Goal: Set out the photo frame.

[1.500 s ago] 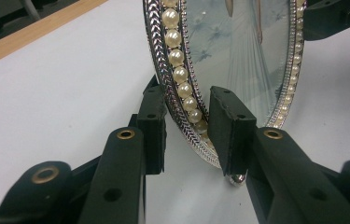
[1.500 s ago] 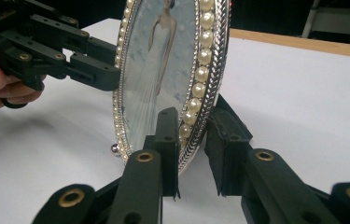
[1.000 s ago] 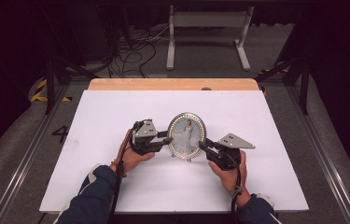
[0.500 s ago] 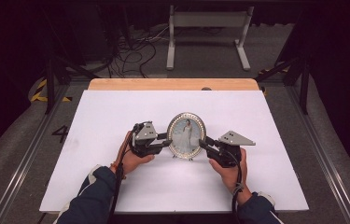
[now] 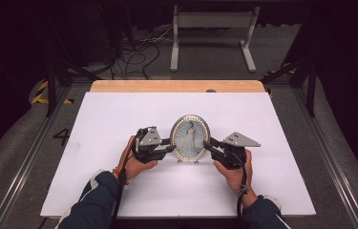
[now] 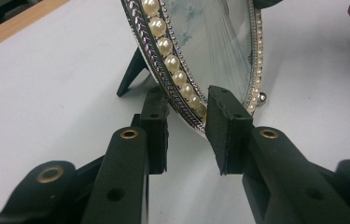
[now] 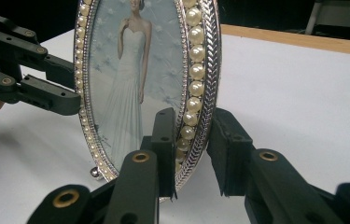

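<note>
An oval silver picture frame (image 5: pixel 190 137) edged with pearls stands upright on the white tabletop (image 5: pixel 119 119), showing a figure in a white gown. My left gripper (image 5: pixel 171 144) grips its left rim and my right gripper (image 5: pixel 208 144) grips its right rim. In the left gripper view the pads of the left gripper (image 6: pixel 186 126) press the pearl rim of the frame (image 6: pixel 210 46) from front and back, and a dark easel leg (image 6: pixel 130 74) props it behind. In the right gripper view the right gripper (image 7: pixel 193 140) clamps the frame (image 7: pixel 130 70) low on its rim, with the left gripper (image 7: pixel 72 86) at the far side.
A wooden strip (image 5: pixel 176 86) runs along the table's far edge. On the floor beyond are a white metal stand (image 5: pixel 212 19) and loose cables (image 5: pixel 133 47). Metal rails (image 5: pixel 28 157) flank the table on both sides. White tabletop lies all around the frame.
</note>
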`<state>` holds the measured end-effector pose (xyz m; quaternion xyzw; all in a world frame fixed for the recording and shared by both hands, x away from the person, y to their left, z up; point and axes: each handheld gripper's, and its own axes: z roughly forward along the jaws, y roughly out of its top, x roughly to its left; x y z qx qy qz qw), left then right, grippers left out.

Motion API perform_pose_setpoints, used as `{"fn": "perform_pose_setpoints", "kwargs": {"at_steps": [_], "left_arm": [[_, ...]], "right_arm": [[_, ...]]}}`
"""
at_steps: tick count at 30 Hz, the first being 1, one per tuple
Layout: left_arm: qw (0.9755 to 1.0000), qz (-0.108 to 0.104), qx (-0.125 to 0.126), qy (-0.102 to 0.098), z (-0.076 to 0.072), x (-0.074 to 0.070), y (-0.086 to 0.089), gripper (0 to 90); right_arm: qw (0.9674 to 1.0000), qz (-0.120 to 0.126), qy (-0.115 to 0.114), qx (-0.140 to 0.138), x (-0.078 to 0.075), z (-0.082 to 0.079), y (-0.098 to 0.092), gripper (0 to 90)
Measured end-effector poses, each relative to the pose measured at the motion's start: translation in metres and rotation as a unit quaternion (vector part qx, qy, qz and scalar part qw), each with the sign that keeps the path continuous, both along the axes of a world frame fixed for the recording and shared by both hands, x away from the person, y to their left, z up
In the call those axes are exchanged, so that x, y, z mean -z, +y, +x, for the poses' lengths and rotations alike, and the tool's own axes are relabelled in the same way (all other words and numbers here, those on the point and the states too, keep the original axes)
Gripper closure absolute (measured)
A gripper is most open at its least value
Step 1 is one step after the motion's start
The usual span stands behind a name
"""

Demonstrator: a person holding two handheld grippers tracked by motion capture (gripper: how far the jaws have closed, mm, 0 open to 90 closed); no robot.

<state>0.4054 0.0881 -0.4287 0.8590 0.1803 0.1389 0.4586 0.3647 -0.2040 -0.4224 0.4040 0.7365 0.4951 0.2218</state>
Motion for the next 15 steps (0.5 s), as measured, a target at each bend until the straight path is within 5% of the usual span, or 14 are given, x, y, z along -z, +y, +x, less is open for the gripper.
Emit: {"fn": "perform_pose_setpoints", "kwargs": {"at_steps": [15], "left_arm": [[1.0000,-0.002,-0.002,0.000,-0.0001,0.0017,0.0005,69.4]], "right_arm": [[0.9997,-0.020,-0.009,-0.007,-0.0005,-0.0012,0.0016,72.6]]}}
